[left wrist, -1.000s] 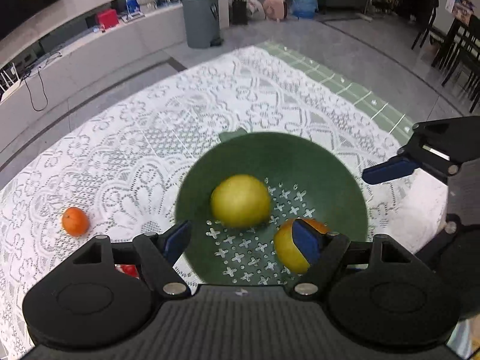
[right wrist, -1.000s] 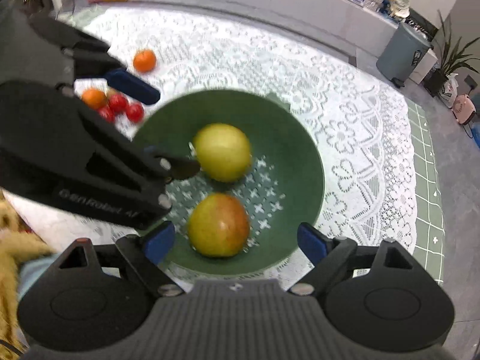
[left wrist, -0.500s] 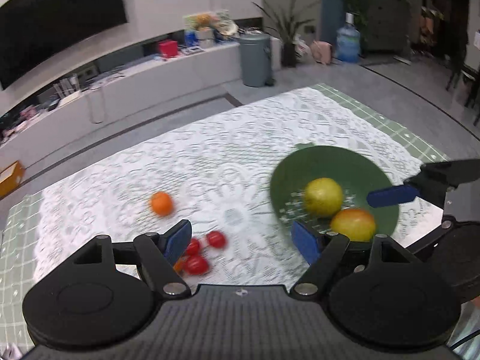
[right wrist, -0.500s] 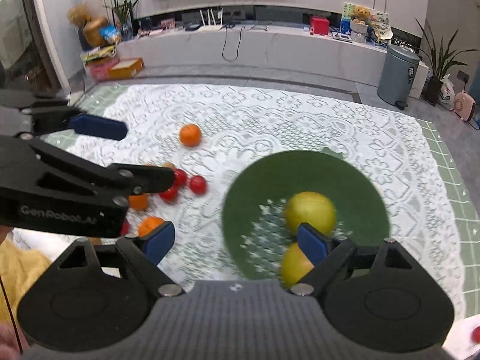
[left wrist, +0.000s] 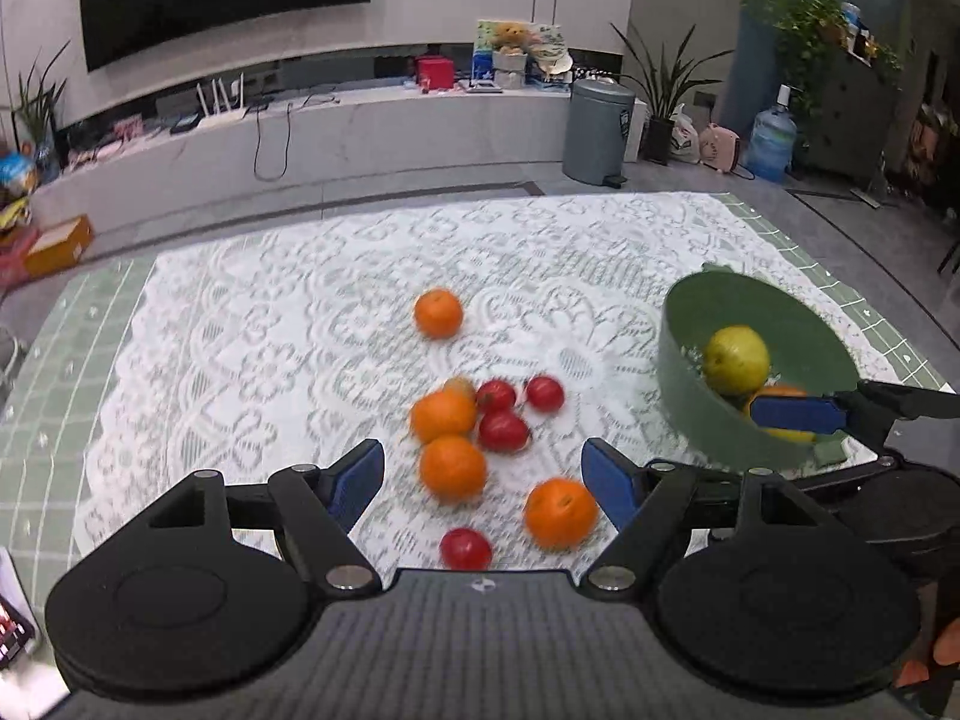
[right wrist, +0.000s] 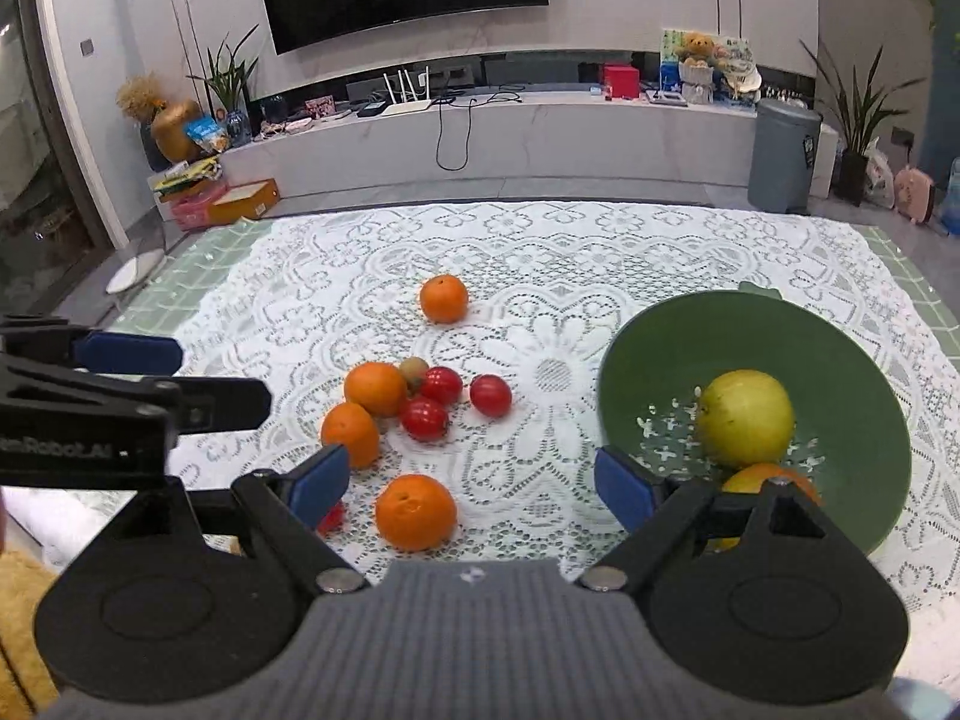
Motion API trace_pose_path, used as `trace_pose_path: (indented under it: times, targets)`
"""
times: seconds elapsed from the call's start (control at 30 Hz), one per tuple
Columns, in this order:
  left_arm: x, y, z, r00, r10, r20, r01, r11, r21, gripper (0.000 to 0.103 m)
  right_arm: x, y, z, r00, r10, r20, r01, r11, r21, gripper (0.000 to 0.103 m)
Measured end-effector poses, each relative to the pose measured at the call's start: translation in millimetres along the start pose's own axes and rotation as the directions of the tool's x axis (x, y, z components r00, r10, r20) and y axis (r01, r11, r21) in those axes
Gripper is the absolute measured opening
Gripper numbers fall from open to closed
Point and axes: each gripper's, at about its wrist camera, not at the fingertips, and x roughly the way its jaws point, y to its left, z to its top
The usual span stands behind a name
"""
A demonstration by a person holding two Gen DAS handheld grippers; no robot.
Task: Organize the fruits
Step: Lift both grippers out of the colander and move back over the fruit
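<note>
The green bowl (right wrist: 648, 348) sits at 3 o'clock on the lace-covered surface (right wrist: 540, 240), holding a round yellow-green fruit (right wrist: 744, 417) and an orange-yellow fruit (right wrist: 750, 476). Oranges (right wrist: 415, 511) and small red tomatoes (right wrist: 491, 395) lie loose near the middle. The left tool (left wrist: 483, 471) and the right tool (right wrist: 471, 480) point forward, level, both spread wide and holding nothing.

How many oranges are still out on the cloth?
4: one alone at the far middle, two touching left of the tomatoes, one nearest the grippers. Grippers may hide more.
</note>
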Motion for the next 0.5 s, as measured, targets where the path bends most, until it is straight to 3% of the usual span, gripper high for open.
trace_pose_path:
  times: [0.4, 0.5]
  targets:
    - [25, 29, -33, 0.996, -0.067, -0.054, 0.063, 0.996, -0.070, 0.072, 26, 17, -20, 0.998, -0.050, -0.040, 0.046, 0.996, -0.081, 0.085]
    - [28, 34, -40, 0.993, -0.085, -0.084, 0.079, 0.994, -0.070, 0.065, 31, 20, -21, 0.997, -0.057, -0.047, 0.053, 0.994, -0.096, 0.077]
